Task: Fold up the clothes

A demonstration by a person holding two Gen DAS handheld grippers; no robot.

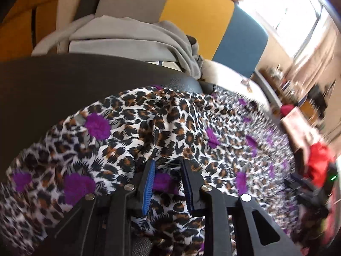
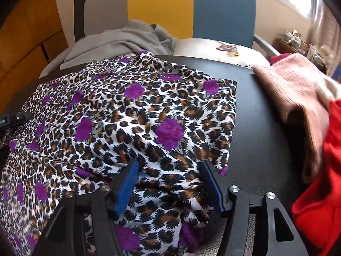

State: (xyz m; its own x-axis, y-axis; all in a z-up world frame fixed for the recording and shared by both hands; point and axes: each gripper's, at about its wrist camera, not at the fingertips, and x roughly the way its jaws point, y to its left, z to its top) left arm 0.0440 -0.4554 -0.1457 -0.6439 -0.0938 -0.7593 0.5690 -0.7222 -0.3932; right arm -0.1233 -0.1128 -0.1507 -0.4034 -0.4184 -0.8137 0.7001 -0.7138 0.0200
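Your leopard-print garment (image 2: 136, 115), white with black-brown spots and purple flowers, lies spread over the dark counter (image 2: 257, 128) and covers most of its left and middle. In the right wrist view its right edge runs straight from the far corner down toward your right gripper (image 2: 170, 183), and beyond that edge there is a bare strip of counter. That strip ends at a pile of clothes: a pink knit piece (image 2: 298, 98) resting on the counter and a red garment (image 2: 319, 192) nearer to you, both close to the right side.

Your right gripper's jaws stand wide apart over the near corner of the print cloth; fabric lies between the blue pads (image 2: 125, 187), which do not press on it. Your left gripper (image 1: 168, 170) has its jaws partly open, narrower than the right, with a fold of the same cloth between them and no squeeze showing.

From the left wrist view, bare counter shows to the left and beyond the garment's far edge. Past the far rim, a grey garment (image 1: 132, 38) is heaped on a seat, just beyond the counter edge, with yellow and blue chair backs (image 2: 223, 10) behind.

A white cushion (image 2: 213, 49) beyond the counter carries an animal picture and dark lettering, cut off by the counter edge and unreadable.
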